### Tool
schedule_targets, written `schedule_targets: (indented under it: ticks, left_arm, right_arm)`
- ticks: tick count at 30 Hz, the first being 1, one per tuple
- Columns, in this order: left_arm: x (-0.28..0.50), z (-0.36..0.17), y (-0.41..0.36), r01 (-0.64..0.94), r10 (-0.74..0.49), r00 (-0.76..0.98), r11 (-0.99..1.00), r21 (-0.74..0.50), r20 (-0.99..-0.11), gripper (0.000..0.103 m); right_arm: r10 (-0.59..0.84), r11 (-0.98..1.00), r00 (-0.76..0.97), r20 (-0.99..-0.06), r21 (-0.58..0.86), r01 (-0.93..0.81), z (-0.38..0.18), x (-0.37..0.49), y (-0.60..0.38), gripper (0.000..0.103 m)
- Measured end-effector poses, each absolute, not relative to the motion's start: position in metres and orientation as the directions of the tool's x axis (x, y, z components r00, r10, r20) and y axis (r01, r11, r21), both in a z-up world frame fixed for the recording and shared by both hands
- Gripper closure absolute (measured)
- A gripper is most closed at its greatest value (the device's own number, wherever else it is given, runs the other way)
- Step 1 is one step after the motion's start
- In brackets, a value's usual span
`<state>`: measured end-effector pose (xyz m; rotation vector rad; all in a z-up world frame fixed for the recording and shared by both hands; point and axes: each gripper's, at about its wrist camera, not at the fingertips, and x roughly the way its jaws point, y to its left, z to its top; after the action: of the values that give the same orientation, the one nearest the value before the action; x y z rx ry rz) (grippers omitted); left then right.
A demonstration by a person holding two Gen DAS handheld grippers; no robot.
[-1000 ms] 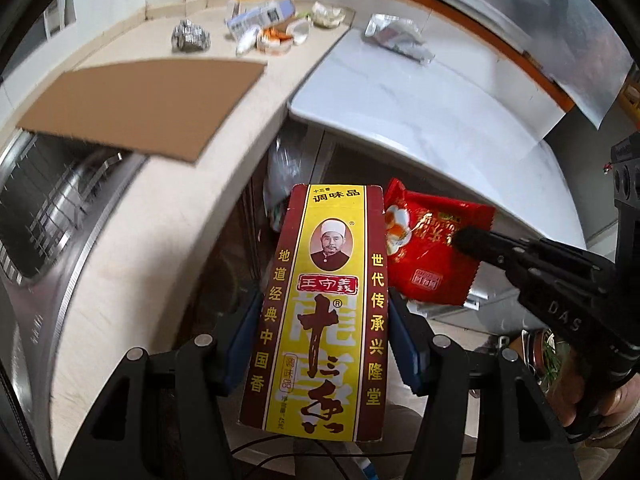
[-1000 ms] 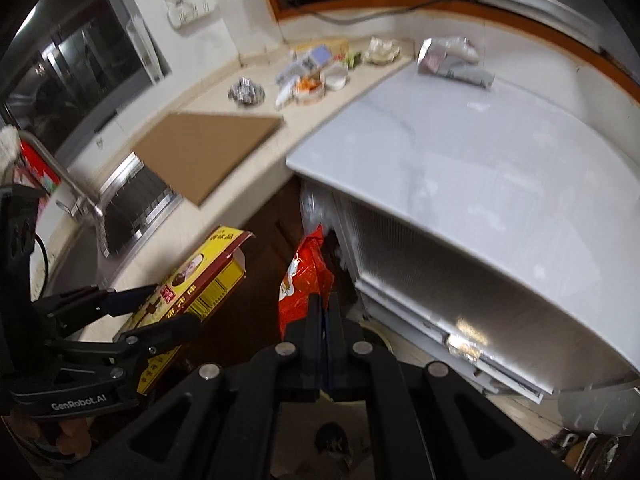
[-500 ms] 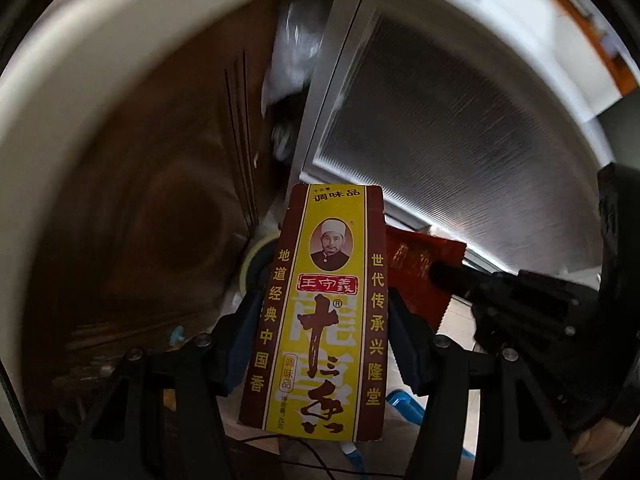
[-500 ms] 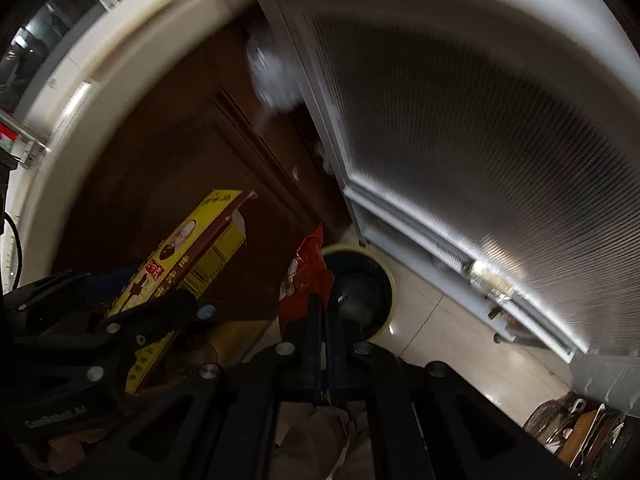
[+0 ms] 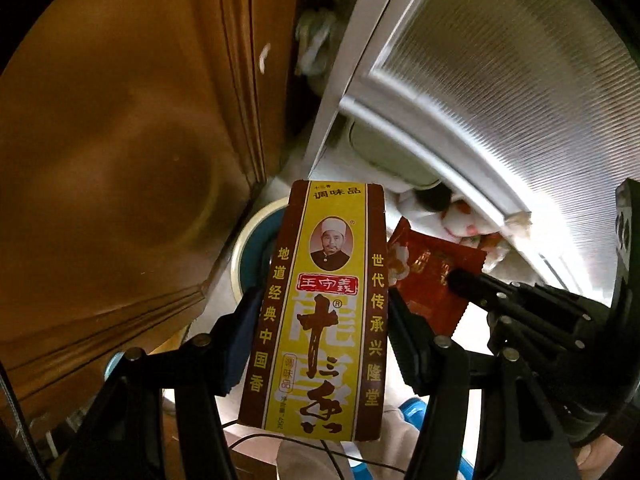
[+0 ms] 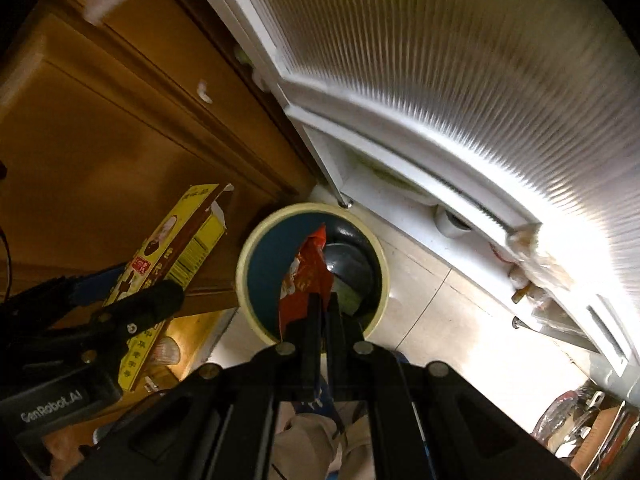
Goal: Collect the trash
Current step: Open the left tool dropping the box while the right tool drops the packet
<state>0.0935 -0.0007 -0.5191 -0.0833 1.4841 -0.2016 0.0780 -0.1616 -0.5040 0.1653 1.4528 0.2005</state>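
My left gripper (image 5: 324, 320) is shut on a yellow and brown spice box (image 5: 320, 312), held upright; the box also shows at the left of the right wrist view (image 6: 168, 264). My right gripper (image 6: 324, 308) is shut on a red snack wrapper (image 6: 308, 280), which hangs over the open mouth of a round trash bin (image 6: 246, 276) with a cream rim and dark inside. In the left wrist view the wrapper (image 5: 432, 280) is to the right of the box, and the bin rim (image 5: 240, 248) shows just behind the box.
Brown wooden cabinet doors (image 6: 100, 120) stand to the left of the bin. A white ribbed appliance front (image 6: 460, 80) stands to the right. Pale tiled floor (image 6: 440, 320) lies below, with clutter at the far right (image 6: 576, 420).
Both grippers have dropped from counter height to near the floor, still holding the box and the wrapper. The counter is out of view and the trash bin is now below the wrapper.
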Motion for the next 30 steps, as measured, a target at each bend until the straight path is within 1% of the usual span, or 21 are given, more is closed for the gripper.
schedule_targets:
  ticks: [2,5,7,9,13,17,19,20,21,22,23,24,30]
  left_arm:
    - [0.098,-0.536,-0.003,0.094,-0.169,0.06,0.982,-0.163,-0.984,0.044]
    - [0.1,-0.555,-0.004,0.1,-0.146,0.022,0.985,-0.143,-0.989,0.039]
    - [0.099,-0.565,-0.001,0.094,-0.139,0.004,0.986,-0.138,-0.99,0.02]
    - [0.096,-0.57,0.001,0.089,-0.122,0.006,0.989,-0.121,-0.993,0.015]
    - [0.097,-0.574,0.003,0.089,-0.094,0.013,0.992,-0.092,-0.995,0.014]
    - [0.098,-0.567,0.007,0.099,-0.072,0.037,0.993,-0.068,-0.997,0.011]
    - [0.1,-0.566,0.01,0.105,-0.064,0.044,0.993,-0.059,-0.997,0.011]
    - [0.101,-0.563,0.012,0.104,-0.06,0.048,0.993,-0.054,-0.997,0.011]
    - [0.103,-0.562,0.014,0.101,-0.057,0.051,0.994,-0.051,-0.997,0.011]
    - [0.103,-0.559,0.015,0.095,-0.061,0.053,0.994,-0.056,-0.997,0.011]
    - [0.103,-0.558,0.016,0.092,-0.064,0.054,0.994,-0.059,-0.996,0.01]
    - [0.103,-0.555,0.017,0.091,-0.066,0.055,0.994,-0.061,-0.996,0.01]
    - [0.099,-0.536,0.018,0.096,-0.062,0.068,0.994,-0.056,-0.996,0.01]
  right_arm:
    - [0.233,0.972,0.1,-0.967,0.229,-0.05,-0.518,0.082,-0.159,0.101]
    - [0.234,0.971,0.086,-0.968,0.229,-0.067,-0.534,0.085,-0.156,0.101]
    - [0.232,0.971,0.074,-0.97,0.227,-0.071,-0.541,0.088,-0.152,0.1]
    - [0.234,0.971,0.069,-0.97,0.229,-0.075,-0.546,0.091,-0.149,0.1]
    - [0.248,0.967,0.059,-0.967,0.244,-0.076,-0.552,0.093,-0.145,0.1]
    - [0.28,0.958,0.027,-0.96,0.278,-0.067,-0.562,0.094,-0.141,0.1]
    - [0.275,0.96,0.018,-0.961,0.273,-0.06,-0.564,0.094,-0.139,0.091]
    - [0.266,0.963,0.022,-0.964,0.264,-0.058,-0.563,0.094,-0.138,0.076]
    - [0.258,0.965,0.029,-0.966,0.257,-0.052,-0.562,0.095,-0.138,0.064]
    - [0.261,0.965,0.035,-0.965,0.259,-0.046,-0.561,0.095,-0.139,0.058]
    - [0.266,0.963,0.038,-0.963,0.265,-0.041,-0.559,0.095,-0.14,0.05]
    - [0.27,0.963,0.039,-0.962,0.268,-0.039,-0.557,0.095,-0.14,0.047]
    - [0.274,0.961,0.048,-0.961,0.272,-0.045,-0.539,0.092,-0.139,0.047]
